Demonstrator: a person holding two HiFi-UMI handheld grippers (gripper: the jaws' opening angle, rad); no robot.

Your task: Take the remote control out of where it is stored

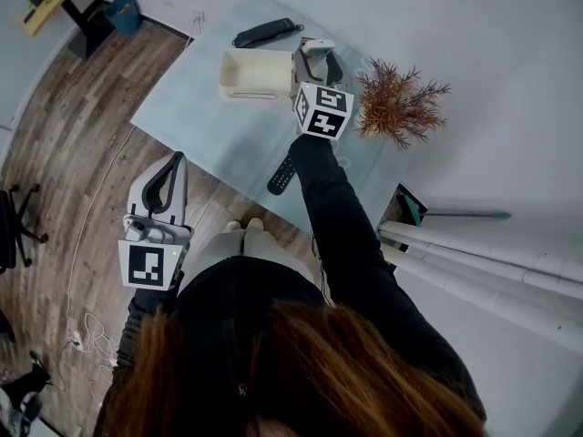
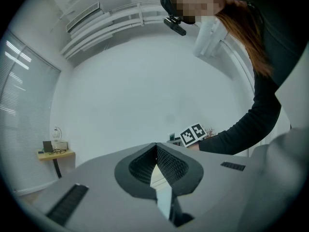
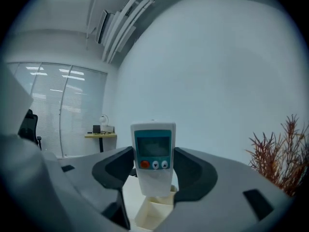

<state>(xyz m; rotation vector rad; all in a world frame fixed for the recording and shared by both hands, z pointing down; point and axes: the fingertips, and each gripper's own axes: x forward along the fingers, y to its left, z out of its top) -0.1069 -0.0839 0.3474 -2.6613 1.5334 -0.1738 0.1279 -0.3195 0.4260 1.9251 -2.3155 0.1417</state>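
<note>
Presently, right gripper clamps a white remote control upright over the cream storage box. Left gripper jaws closed, empty.

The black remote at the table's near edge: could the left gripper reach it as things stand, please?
Probably yes: nothing stands between the left gripper and the black remote, though the right arm passes close beside it and the shut jaws must open.

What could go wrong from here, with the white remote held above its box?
1. The right gripper grips the white remote low on its body, so it might tilt or drop into the cream box.
2. The dried plant stands close by and a sideways swing could brush it.
3. A black remote at the table edge, beside the sleeve, could get knocked off.
</note>
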